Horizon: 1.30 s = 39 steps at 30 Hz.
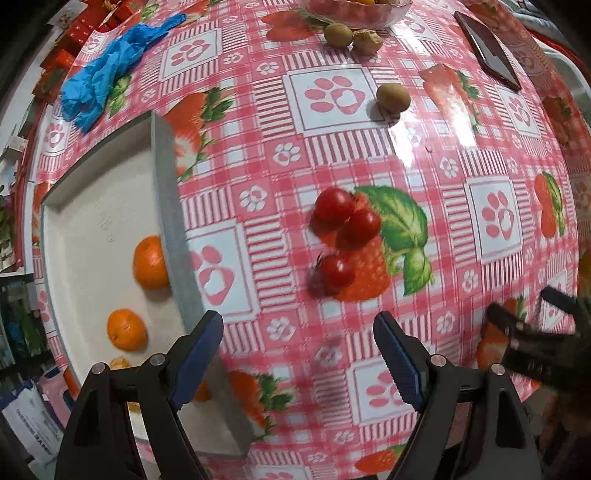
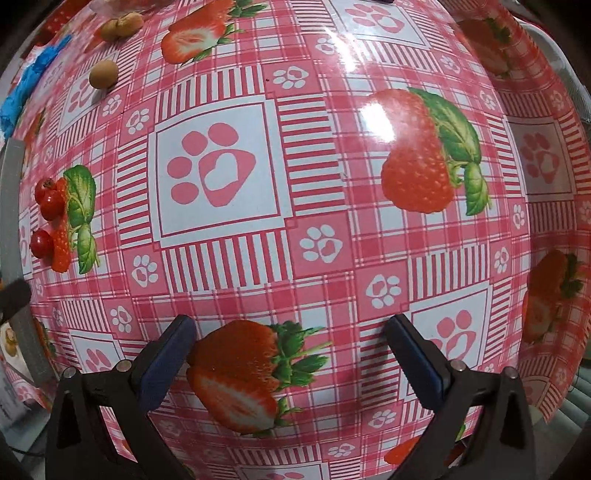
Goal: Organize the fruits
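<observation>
Across the middle of the left wrist view, three cherry tomatoes (image 1: 345,236) lie on a pink checked tablecloth (image 1: 332,122) printed with paw marks and strawberries; two touch each other and the third sits just below them. At the bottom of that frame the left gripper (image 1: 295,365) points down at the cloth with its jaws spread wide and nothing between them; the tomatoes lie above it in the picture, apart from both fingers. On the left side of the frame stands a white tray (image 1: 166,177) with a grey wall, and inside it lie two oranges (image 1: 149,264), one above the other, with more orange fruit partly hidden behind the left finger. A brown round fruit (image 1: 393,97) sits alone in the upper right, and two more lie near a glass bowl (image 1: 358,14) at the top edge. A crumpled blue glove (image 1: 107,70) lies at the upper left, a dark phone (image 1: 487,50) at the upper right.

At the bottom of the right wrist view, the right gripper (image 2: 291,354) hangs over bare cloth, jaws wide apart and empty. The same tomatoes show small at that frame's left edge, well apart from it.
</observation>
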Tool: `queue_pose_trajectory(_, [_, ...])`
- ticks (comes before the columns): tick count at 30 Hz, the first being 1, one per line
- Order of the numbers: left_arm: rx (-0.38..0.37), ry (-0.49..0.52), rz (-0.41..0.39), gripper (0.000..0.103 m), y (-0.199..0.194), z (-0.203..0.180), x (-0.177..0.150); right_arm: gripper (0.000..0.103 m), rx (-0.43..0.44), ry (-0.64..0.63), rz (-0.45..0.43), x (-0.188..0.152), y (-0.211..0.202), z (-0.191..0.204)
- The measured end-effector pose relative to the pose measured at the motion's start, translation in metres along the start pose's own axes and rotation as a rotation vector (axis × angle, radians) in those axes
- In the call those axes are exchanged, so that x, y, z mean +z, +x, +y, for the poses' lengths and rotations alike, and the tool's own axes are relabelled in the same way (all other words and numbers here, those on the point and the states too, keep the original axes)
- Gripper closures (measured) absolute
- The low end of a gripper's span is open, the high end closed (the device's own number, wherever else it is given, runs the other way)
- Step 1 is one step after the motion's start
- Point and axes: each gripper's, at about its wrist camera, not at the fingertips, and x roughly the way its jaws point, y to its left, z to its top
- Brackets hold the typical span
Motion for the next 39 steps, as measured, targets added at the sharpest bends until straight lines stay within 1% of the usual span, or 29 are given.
queue_pose_trajectory(4, [-0.012, -0.026, -0.005, 0.018, 0.009, -0.004, 0.021, 0.000, 0.000, -0.004, -0.015, -0.003, -0.001, 0.000])
queue_pose_trajectory(7, [-0.016, -0.043, -0.002, 0.019, 0.015, -0.003, 0.031, 0.000, 0.000, -0.005, -0.018, -0.005, -0.002, 0.000])
queue_pose_trajectory(10, [-0.024, -0.036, 0.003, 0.036, 0.019, -0.002, 0.036, 0.000, 0.000, -0.004, -0.018, -0.005, -0.002, 0.000])
queue_pose_trajectory(15, [-0.023, -0.018, 0.014, 0.036, 0.031, -0.005, 0.045, 0.000, 0.000, -0.003, -0.018, -0.004, -0.002, 0.000])
queue_pose_trajectory(18, [-0.025, -0.012, 0.008, 0.036, 0.039, -0.004, 0.036, 0.000, 0.000, -0.002, -0.020, -0.005, -0.002, 0.000])
queue_pose_trajectory(20, [-0.034, -0.005, 0.017, 0.057, 0.045, -0.011, 0.037, 0.000, 0.000, -0.004, -0.023, -0.006, -0.002, 0.000])
queue_pose_trajectory(23, [-0.039, -0.006, 0.015, 0.057, 0.054, -0.010, 0.033, 0.000, 0.000, -0.006, -0.028, -0.007, -0.003, 0.000])
queue_pose_trajectory(24, [-0.043, -0.009, 0.013, 0.060, 0.055, -0.011, 0.032, 0.000, 0.000, -0.007, -0.029, -0.007, -0.003, 0.000])
queue_pose_trajectory(26, [-0.064, -0.011, 0.009, 0.074, 0.054, -0.011, 0.030, 0.000, 0.000, -0.007, -0.031, -0.007, -0.004, 0.000])
queue_pose_trajectory(30, [-0.078, 0.009, 0.002, 0.075, 0.050, -0.008, 0.021, 0.000, 0.000, -0.007, -0.038, -0.008, -0.004, 0.000])
queue_pose_trajectory(39, [-0.124, 0.002, -0.038, 0.075, 0.021, 0.007, -0.011, 0.000, -0.002, -0.010, -0.062, -0.013, -0.005, 0.000])
